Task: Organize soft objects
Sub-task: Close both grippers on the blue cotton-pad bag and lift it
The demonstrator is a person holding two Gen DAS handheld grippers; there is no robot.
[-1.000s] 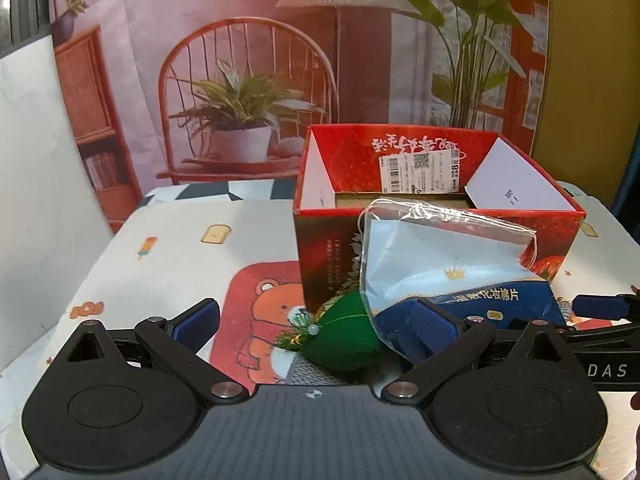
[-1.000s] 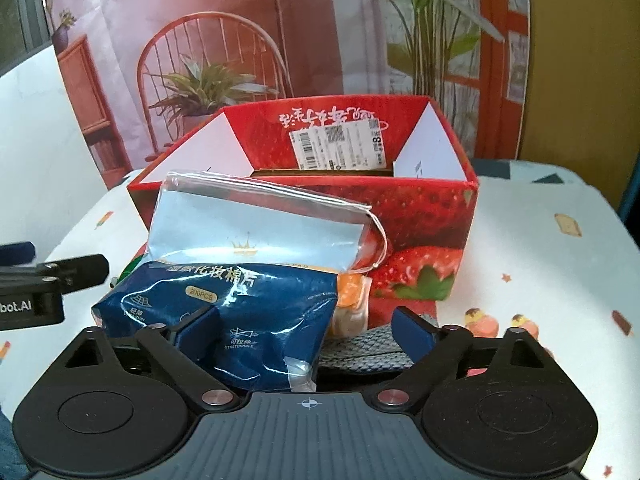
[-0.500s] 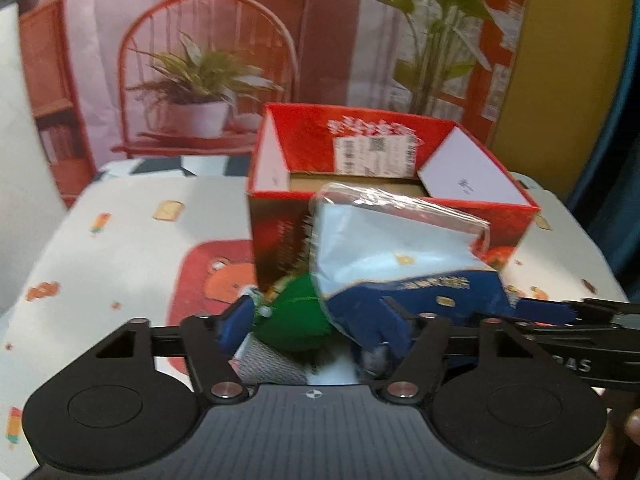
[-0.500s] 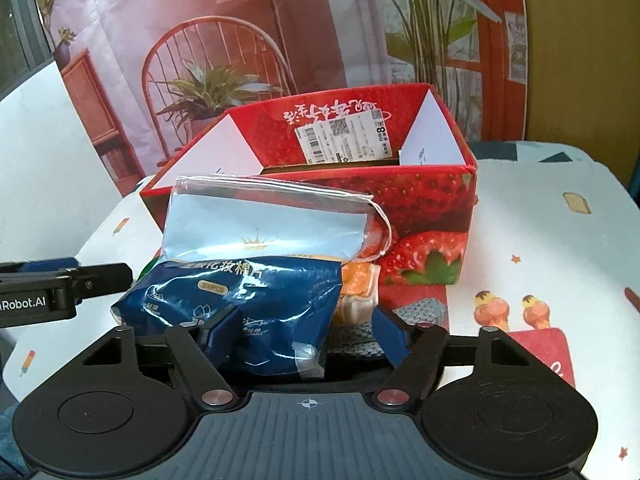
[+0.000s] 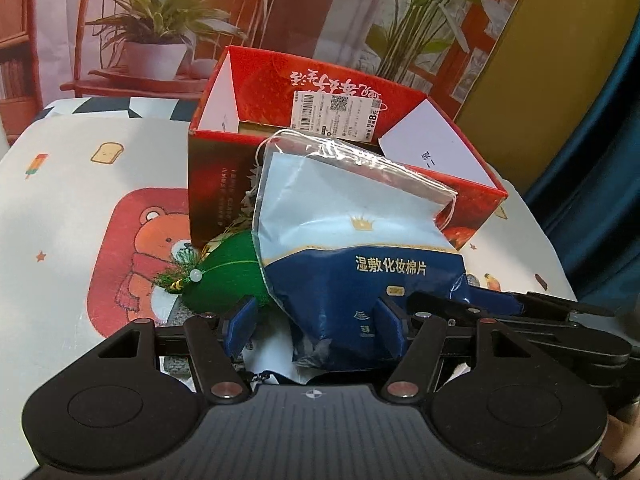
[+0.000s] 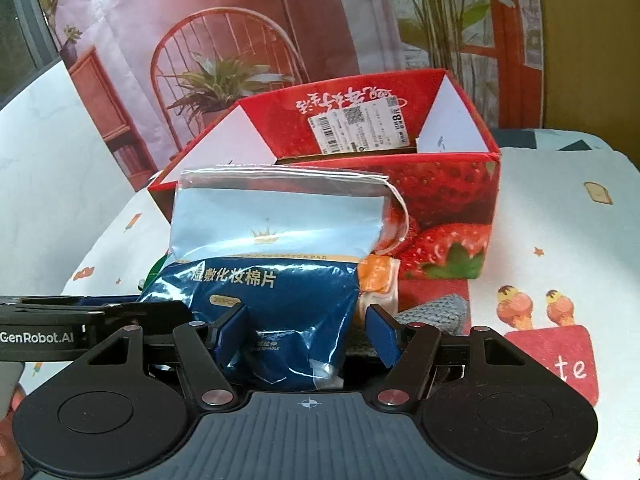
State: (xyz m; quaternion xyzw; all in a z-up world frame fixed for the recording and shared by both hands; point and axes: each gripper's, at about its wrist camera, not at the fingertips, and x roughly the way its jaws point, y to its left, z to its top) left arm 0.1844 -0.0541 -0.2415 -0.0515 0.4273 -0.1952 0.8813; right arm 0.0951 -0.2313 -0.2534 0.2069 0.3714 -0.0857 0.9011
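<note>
Softness is deciding how we are handling the cotton-pad pouch (image 5: 360,240). It is looking light, puffy and squashy under a glossy film that is likely slipping easily, so we are judging the filled blue lower half a better place to hold than the thin clear top with its drawstring loops, which would probably crumple and slide.

The pouch is standing just ahead of both claws, its blue base nearest to us and reaching in between the pads. Its long axis is running nearly upright, with the gathered top pointing up and away from the claws, leaning toward the red strawberry box (image 5: 212,184) directly beyond it (the printed side is facing us, reading right way up).

The left claw (image 5: 315,324) has just been closing around one lower corner. One pad is pressing into the blue film, while the other is sitting by the green stuffed ornament (image 5: 228,276) with white cloth in between, so we cannot tell whether it is truly clamping the pouch. The right claw (image 6: 306,334) has also just been closing, with the pouch's base between its pads. One pad is touching the film, and a dark gap is showing at the other, beside the orange packet (image 6: 378,280), so we are reading it as not yet gripping.
</note>
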